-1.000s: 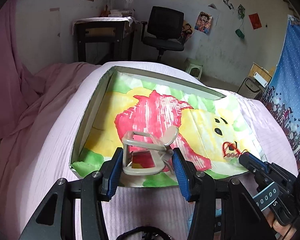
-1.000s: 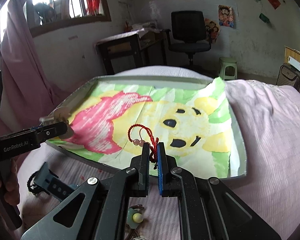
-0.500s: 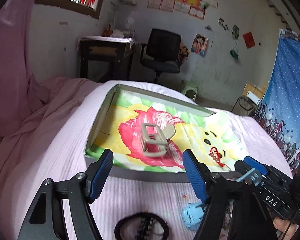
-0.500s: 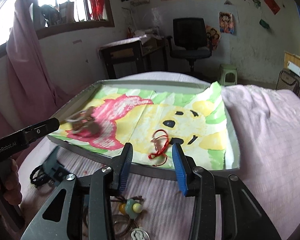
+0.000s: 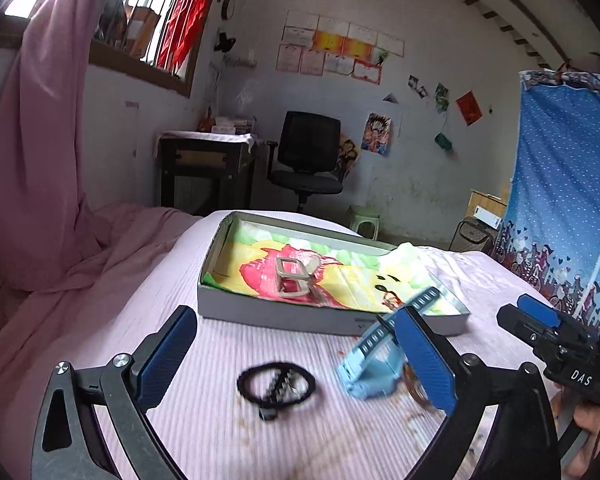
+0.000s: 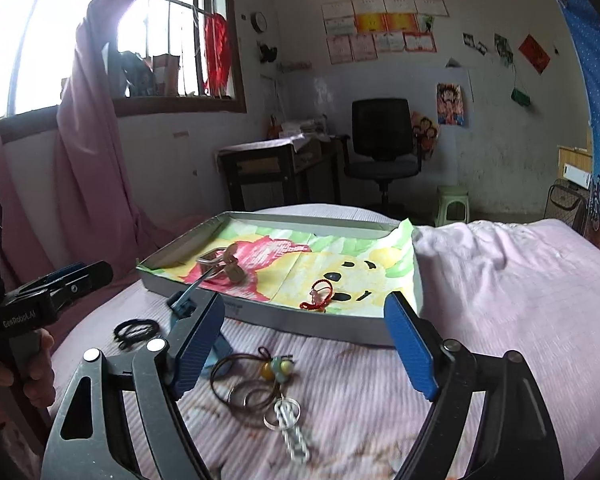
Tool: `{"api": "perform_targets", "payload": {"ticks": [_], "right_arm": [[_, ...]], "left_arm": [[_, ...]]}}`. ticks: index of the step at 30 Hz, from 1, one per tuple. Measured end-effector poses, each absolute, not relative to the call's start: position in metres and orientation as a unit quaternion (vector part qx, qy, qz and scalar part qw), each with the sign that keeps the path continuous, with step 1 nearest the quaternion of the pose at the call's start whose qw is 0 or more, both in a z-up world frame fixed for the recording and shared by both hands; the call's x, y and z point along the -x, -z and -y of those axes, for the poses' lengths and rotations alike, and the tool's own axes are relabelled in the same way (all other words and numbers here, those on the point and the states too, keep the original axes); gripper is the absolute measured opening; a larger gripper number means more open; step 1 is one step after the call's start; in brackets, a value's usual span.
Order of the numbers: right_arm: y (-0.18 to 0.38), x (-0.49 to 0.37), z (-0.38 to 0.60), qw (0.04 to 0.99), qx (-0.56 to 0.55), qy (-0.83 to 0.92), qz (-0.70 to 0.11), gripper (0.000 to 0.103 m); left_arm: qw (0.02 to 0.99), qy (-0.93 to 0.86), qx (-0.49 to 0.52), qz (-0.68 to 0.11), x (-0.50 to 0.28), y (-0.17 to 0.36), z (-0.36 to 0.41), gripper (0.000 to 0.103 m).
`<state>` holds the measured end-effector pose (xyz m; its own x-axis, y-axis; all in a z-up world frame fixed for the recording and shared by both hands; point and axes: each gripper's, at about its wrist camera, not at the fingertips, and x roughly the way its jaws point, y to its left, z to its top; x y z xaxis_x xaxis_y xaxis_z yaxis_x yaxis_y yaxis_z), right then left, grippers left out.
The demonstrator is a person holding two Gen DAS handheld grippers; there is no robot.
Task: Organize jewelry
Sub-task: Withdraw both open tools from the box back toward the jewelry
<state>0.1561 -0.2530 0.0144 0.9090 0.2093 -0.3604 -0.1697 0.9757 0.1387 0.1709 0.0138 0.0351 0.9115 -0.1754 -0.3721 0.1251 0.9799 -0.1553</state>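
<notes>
A shallow grey tray (image 5: 276, 318) lined with a bright cartoon picture lies on the pink bed; it also shows in the right wrist view (image 6: 312, 326). In it lie a beige hair claw (image 5: 294, 278) (image 6: 224, 266) and a red cord bracelet (image 6: 320, 298). My left gripper (image 5: 296, 360) is open and empty above a black hair tie (image 5: 277, 385). A light blue clip (image 5: 380, 354) lies to its right. My right gripper (image 6: 308, 344) is open and empty above a brown cord with beads (image 6: 278, 366) and a silver chain (image 6: 290, 424).
The pink bedspread (image 6: 500, 280) bulges at the tray's right side. A pink curtain (image 5: 40, 160) hangs at the left. A desk (image 5: 204, 168) and an office chair (image 5: 308, 168) stand beyond the bed. A blue dotted cloth (image 5: 560, 200) hangs at the right.
My left gripper let go of the hair claw in the tray and my right gripper let go of the red bracelet. Both opened wide and pulled back over the bedspread.
</notes>
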Motion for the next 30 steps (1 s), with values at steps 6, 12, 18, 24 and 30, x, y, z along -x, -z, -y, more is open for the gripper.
{"api": "perform_targets", "payload": {"ticks": [6, 12, 18, 24, 30], "right_arm": [[-0.016, -0.127, 0.254, 0.977, -0.055, -0.101, -0.182, 0.085], [-0.013, -0.103, 0.251, 0.976, -0.040, -0.107, -0.187, 0.091], [-0.002, -0.094, 0.250, 0.970, -0.026, -0.110, -0.215, 0.091], [0.008, -0.102, 0.248, 0.962, -0.020, -0.109, -0.249, 0.091], [0.023, -0.115, 0.245, 0.951, -0.027, -0.107, -0.290, 0.091]], "left_arm": [[0.977, 0.089, 0.055, -0.185, -0.140, -0.031, -0.007, 0.101], [0.974, 0.099, 0.041, -0.198, -0.120, -0.021, -0.006, 0.102], [0.966, 0.100, 0.036, -0.234, -0.117, -0.005, -0.010, 0.102], [0.959, 0.089, 0.041, -0.267, -0.126, 0.008, -0.017, 0.102], [0.950, 0.075, 0.032, -0.303, -0.141, 0.017, -0.021, 0.102]]}}
